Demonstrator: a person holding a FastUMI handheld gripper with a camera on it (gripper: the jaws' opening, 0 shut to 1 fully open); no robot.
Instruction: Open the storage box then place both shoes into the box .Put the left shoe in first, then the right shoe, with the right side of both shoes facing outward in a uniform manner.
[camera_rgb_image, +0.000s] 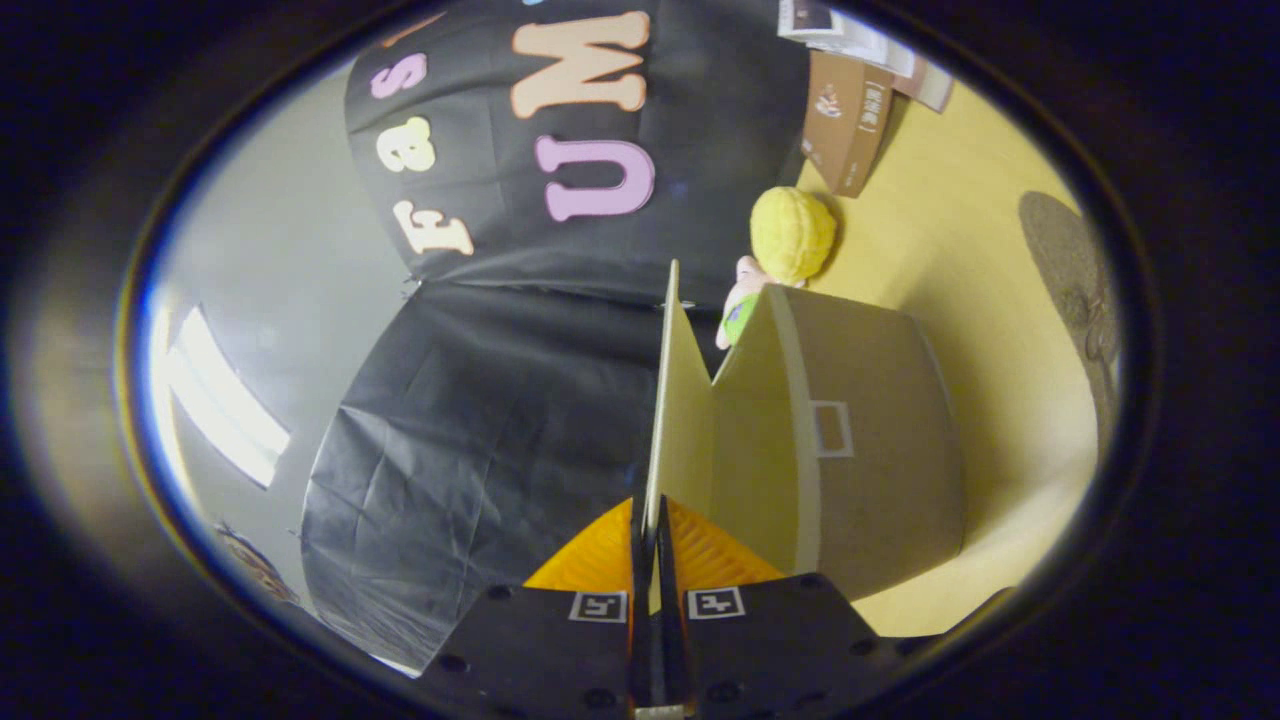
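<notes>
Gripper (655, 535) fingers pinched together on the thin lid flap (668, 400) of the cardboard storage box (880, 450), box body just right of them on the yellow bench (1000, 260); flap could slip or tear if yanked.

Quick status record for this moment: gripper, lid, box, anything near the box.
gripper: gripper closed on the lid's edge, one finger on each face
lid: lid raised, pale inner face showing, seen edge-on
storage box: storage box brown, on the yellow surface, open
shoes: none placed yet
nearby: plush toy beyond the box; cardboard carton farther back
</notes>
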